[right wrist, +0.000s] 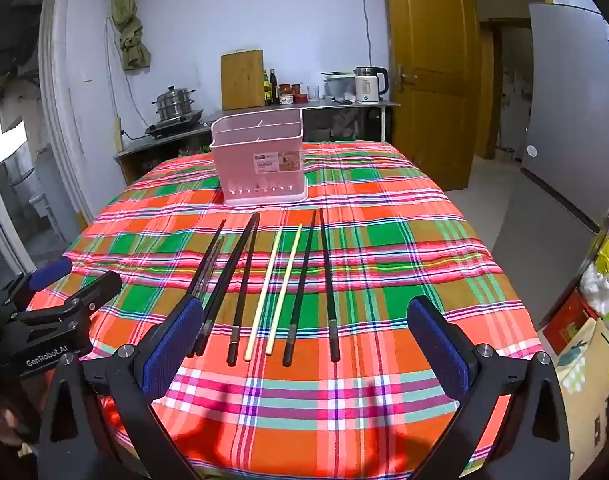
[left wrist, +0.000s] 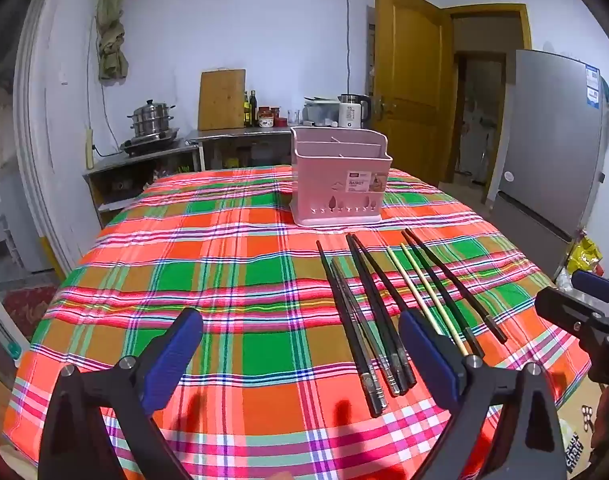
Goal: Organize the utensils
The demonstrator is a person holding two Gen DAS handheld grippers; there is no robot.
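A pink utensil basket [left wrist: 340, 176] [right wrist: 260, 164] with dividers stands upright at the far middle of the plaid tablecloth [left wrist: 232, 272] [right wrist: 404, 240]. In front of it several chopsticks lie side by side, tips toward the basket: black pairs [left wrist: 352, 320] [right wrist: 246, 280] and one pale yellow pair [left wrist: 432, 298] [right wrist: 264, 292]. My left gripper [left wrist: 300, 316] [right wrist: 78, 276] hovers open to the left of the row; its right finger overlaps the middle sticks in the left wrist view. My right gripper [right wrist: 306, 304] [left wrist: 576, 292] hangs open over the near ends of the chopsticks. Neither holds anything.
Behind the table runs a steel counter [right wrist: 344, 104] with a steamer pot [right wrist: 174, 104], a cutting board [right wrist: 242, 80], bottles and a white kettle [right wrist: 370, 84]. A wooden door [right wrist: 428, 80] and grey fridge [right wrist: 572, 100] stand right. Boxes and bags [right wrist: 584, 320] sit beside the table's right edge.
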